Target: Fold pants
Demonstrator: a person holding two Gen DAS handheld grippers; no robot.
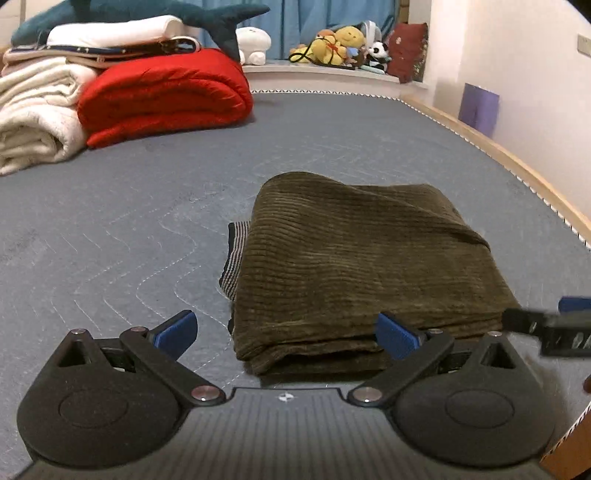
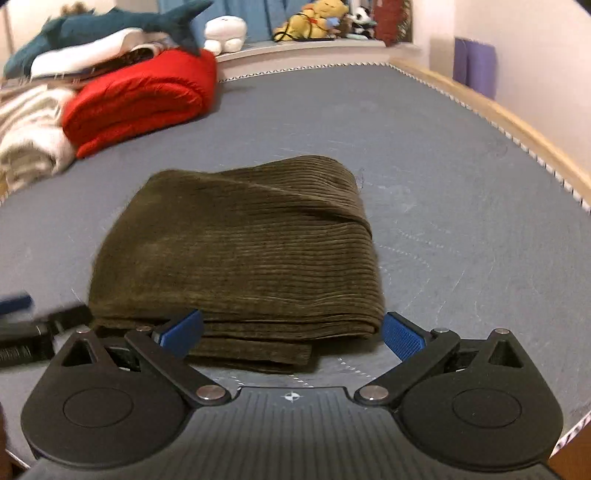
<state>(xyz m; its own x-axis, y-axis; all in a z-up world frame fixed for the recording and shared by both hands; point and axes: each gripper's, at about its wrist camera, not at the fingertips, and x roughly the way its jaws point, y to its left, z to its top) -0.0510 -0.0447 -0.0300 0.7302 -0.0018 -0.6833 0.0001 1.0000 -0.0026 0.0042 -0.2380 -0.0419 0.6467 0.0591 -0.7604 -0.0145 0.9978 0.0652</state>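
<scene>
- At far left, a heap of folded bedding sits on the bed: a cream blanket (image 1: 33, 118), a glossy red quilt (image 1: 166, 92) rolled into a thick bundle, and a teal plush shark (image 1: 147, 11) lying on top.
- The left gripper (image 1: 286, 332) hangs just before the near edge of the pants, its blue ribbed pads spread wide with nothing pressed between them.
- The pants (image 1: 354, 258) lie mid-bed on the grey quilted mattress cover (image 1: 110, 221), already folded into a thick, roughly square stack; a striped lining (image 1: 232, 254) peeks out at the stack's left side.
- They are dark olive corduroy, ridged and matte; I judge them soft, floppy, fairly heavy for cloth, and grippy rather than slippery, not fragile.
- The best hold looks to be the near layered edge, one corner per gripper, pinching all layers together so none slide.
- The right gripper (image 2: 291, 334) hovers at the stack's near right corner, jaws likewise wide apart and empty.
- Along the right runs a pale wooden bed rail (image 2: 517, 122).
</scene>
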